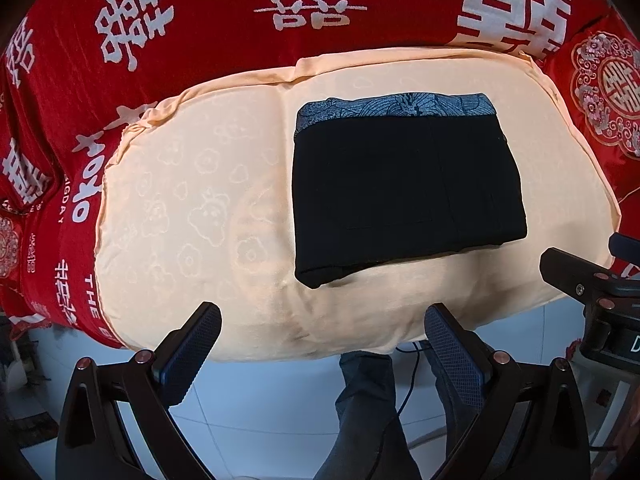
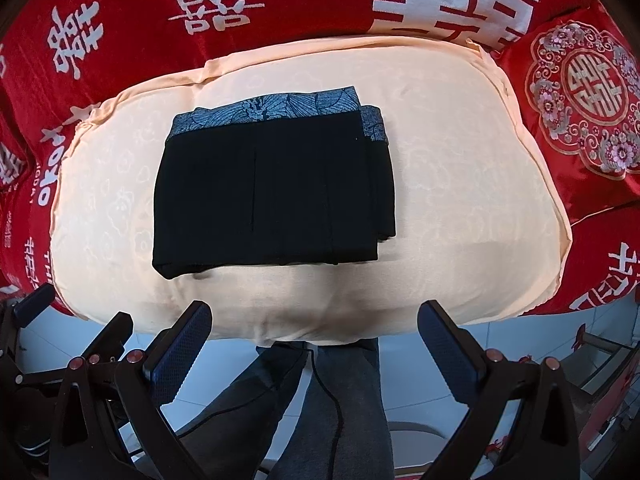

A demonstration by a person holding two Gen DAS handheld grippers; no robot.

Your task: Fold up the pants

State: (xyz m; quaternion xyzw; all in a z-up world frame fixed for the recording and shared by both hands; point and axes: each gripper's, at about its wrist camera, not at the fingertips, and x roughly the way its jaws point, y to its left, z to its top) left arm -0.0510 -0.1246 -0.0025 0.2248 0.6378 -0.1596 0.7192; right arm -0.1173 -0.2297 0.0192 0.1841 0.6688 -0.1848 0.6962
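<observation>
Item 1, pants (image 1: 404,192): black, folded into a compact rectangle, blue patterned waistband (image 1: 394,106) along the far edge. Lying flat on the cushion, centre-right in my left view, centre-left in my right view (image 2: 268,196). In the right view, stacked layers show stepped along the right side of the fold.

Item 2, cushion (image 1: 192,208): peach, faint cloud pattern, filling the middle of both frames.

Item 3, bedcover (image 1: 192,20): red with white characters, behind and around the cushion.

Item 4, pillow (image 2: 580,92): red, round embroidered emblem, right edge of the frame, beside the cushion.

Item 5, my left gripper (image 1: 320,356): jaws spread wide, nothing between them, low in the frame, short of the cushion's near edge.

Item 6, my right gripper (image 2: 312,352): jaws likewise spread, empty, apart from the pants.

Item 7, legs (image 2: 328,408): in grey trousers, over pale floor tiles, bottom centre.
</observation>
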